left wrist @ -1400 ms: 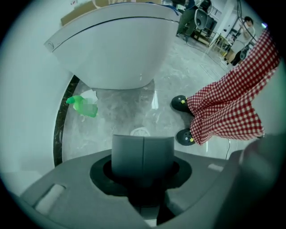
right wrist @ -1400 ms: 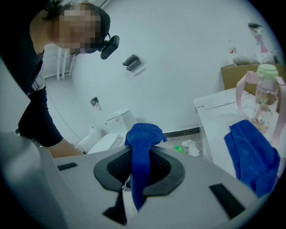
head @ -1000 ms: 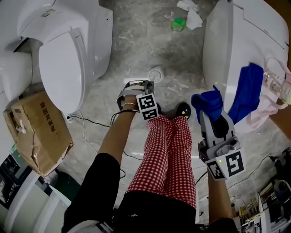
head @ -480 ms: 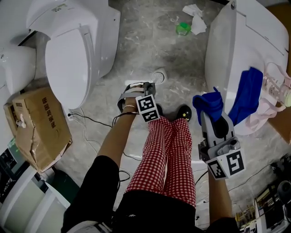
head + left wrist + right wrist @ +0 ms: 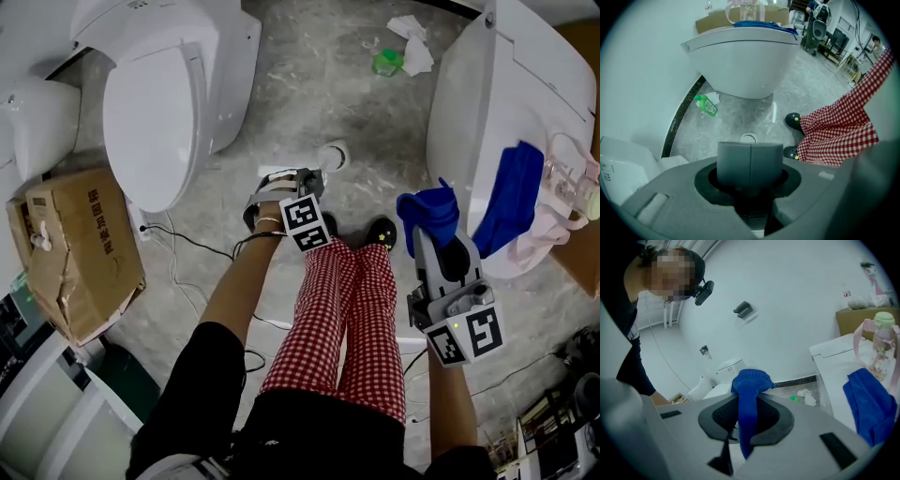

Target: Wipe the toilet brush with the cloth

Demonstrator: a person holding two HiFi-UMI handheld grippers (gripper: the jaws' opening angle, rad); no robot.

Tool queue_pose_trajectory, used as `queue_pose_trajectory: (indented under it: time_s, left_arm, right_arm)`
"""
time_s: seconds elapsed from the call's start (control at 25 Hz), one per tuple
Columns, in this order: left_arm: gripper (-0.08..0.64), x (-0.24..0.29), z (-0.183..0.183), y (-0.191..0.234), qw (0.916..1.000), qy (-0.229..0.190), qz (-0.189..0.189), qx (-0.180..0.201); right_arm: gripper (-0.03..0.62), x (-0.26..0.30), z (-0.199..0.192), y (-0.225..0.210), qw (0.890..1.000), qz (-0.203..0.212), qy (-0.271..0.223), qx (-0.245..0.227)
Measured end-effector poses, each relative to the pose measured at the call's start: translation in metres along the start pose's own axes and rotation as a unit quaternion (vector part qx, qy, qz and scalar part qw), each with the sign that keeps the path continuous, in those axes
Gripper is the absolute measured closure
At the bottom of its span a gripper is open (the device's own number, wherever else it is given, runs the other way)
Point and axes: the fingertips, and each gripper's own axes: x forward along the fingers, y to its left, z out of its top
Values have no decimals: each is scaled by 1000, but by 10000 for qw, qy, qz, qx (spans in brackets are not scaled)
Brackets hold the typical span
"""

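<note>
The left gripper point(image 5: 750, 151) points down at the floor with its jaws closed flat against each other, a thin seam between them and nothing in their grip. The right gripper point(image 5: 749, 401) is clamped on the blue cloth point(image 5: 751, 378). The cloth bunches into a knob above the jaw tips and a tail hangs below.

No view shows the toilet brush, so what remains to be wiped cannot be judged. A second blue cloth point(image 5: 511, 192) lies draped over the toilet at the right point(image 5: 459, 122), beside a clear bottle with pink straps point(image 5: 882, 341).

The held cloth looks soft, light and limp. It will likely fold around whatever it is pressed on, and it seems best pinched at a gathered fold, as it is now, leaving loose fabric free for wiping. A toilet brush is probably light and stiff in the shaft. The free gripper would most likely take it by the handle, away from the bristles.

As for writing, the cardboard box point(image 5: 80, 253) at far left carries a line of printed characters, too small to read. The green bottle point(image 5: 386, 62) on the floor shows no legible label. The cubes on both grippers bear only black-and-white square markers.
</note>
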Motion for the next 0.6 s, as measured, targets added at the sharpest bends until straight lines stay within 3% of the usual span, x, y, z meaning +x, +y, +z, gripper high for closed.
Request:
queue_pose_trajectory:
  time_s: [0.6]
  left_arm:
    - [402, -26, -16, 1, 9968, -178, 165, -759]
  right_arm:
    - [522, 2, 7, 15, 9999, 79, -51, -80]
